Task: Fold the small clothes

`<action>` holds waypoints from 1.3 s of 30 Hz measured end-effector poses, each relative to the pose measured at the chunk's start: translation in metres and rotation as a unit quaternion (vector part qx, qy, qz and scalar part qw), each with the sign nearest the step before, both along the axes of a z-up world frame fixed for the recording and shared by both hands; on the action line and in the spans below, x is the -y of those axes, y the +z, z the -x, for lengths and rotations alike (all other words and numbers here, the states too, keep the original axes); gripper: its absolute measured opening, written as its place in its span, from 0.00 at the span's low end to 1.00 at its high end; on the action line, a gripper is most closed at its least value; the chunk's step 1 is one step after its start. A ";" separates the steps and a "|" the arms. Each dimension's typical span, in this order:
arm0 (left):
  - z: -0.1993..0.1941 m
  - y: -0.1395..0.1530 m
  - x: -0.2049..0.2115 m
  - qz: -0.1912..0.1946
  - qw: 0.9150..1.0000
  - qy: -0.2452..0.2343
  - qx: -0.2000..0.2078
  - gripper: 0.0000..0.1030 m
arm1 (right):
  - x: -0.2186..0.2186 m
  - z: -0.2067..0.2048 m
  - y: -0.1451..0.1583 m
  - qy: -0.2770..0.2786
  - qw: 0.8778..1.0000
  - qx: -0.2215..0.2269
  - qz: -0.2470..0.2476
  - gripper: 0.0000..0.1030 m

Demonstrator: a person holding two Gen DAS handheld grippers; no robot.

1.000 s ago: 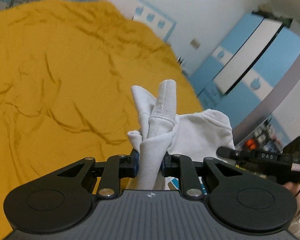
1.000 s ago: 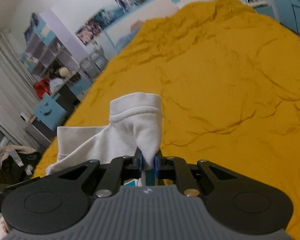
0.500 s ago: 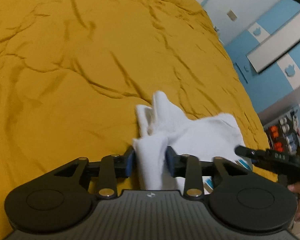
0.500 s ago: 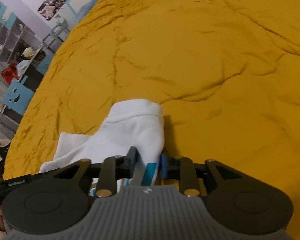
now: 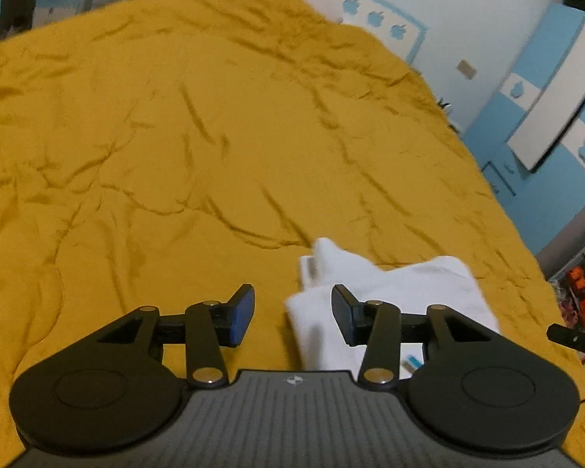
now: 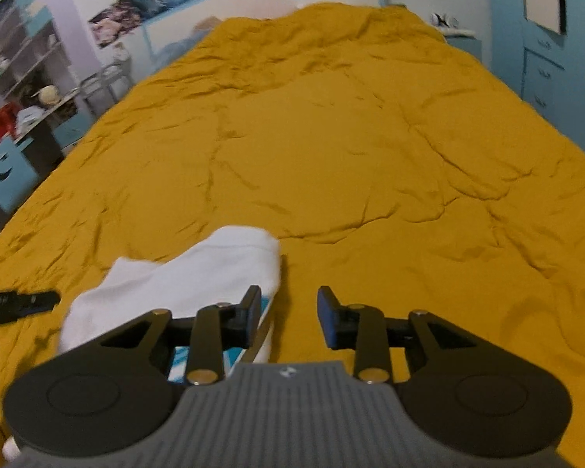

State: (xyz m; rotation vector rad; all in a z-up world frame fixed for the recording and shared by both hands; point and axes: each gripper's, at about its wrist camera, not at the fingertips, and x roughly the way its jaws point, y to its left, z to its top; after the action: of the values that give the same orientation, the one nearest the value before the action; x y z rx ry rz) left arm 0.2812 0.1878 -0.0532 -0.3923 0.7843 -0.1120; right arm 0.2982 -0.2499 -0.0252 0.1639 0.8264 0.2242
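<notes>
With both jaws standing wide and empty, we're hovering the left hand-held gripper (image 5: 292,318) and right hand-held gripper (image 6: 288,318) over the white garment (image 5: 390,284) lying on the yellow bed (image 5: 214,136); soft, light, floppy, probably best pinched at its edges.

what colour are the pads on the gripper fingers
Blue pads on black fingers, clearest in the left wrist view.

No text can be read; lettering on the black bar (image 6: 17,304) at left is too blurred.
</notes>
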 end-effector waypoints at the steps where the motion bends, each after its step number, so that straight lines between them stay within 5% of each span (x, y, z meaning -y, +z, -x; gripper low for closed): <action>1: 0.004 0.007 0.005 -0.004 1.000 -0.007 0.009 0.50 | -0.002 0.010 0.005 0.008 1.000 0.004 0.005 0.28; 10: 0.066 0.036 0.068 -0.063 0.991 -0.108 0.049 0.48 | -0.033 0.091 0.016 0.091 0.994 0.020 0.058 0.28; 18: 0.103 0.019 0.099 -0.126 0.977 -0.170 0.030 0.43 | -0.058 0.134 -0.012 0.147 0.983 0.013 0.107 0.28; 26: 0.110 -0.011 0.085 -0.115 0.981 -0.158 -0.012 0.39 | -0.061 0.146 -0.040 0.159 0.979 0.008 0.130 0.31; 32: 0.106 -0.033 0.066 -0.055 0.988 -0.138 -0.037 0.41 | -0.052 0.142 -0.067 0.148 0.983 -0.010 0.107 0.33; 39: 0.107 -0.028 0.064 -0.052 0.989 -0.132 -0.032 0.41 | -0.052 0.135 -0.062 0.141 0.984 -0.025 0.103 0.34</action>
State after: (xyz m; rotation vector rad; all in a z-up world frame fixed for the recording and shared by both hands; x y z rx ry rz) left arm 0.1739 0.1237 -0.0809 -0.1921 0.8988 -0.3051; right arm 0.1627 -0.1977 -0.0874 -0.1443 0.9159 0.4007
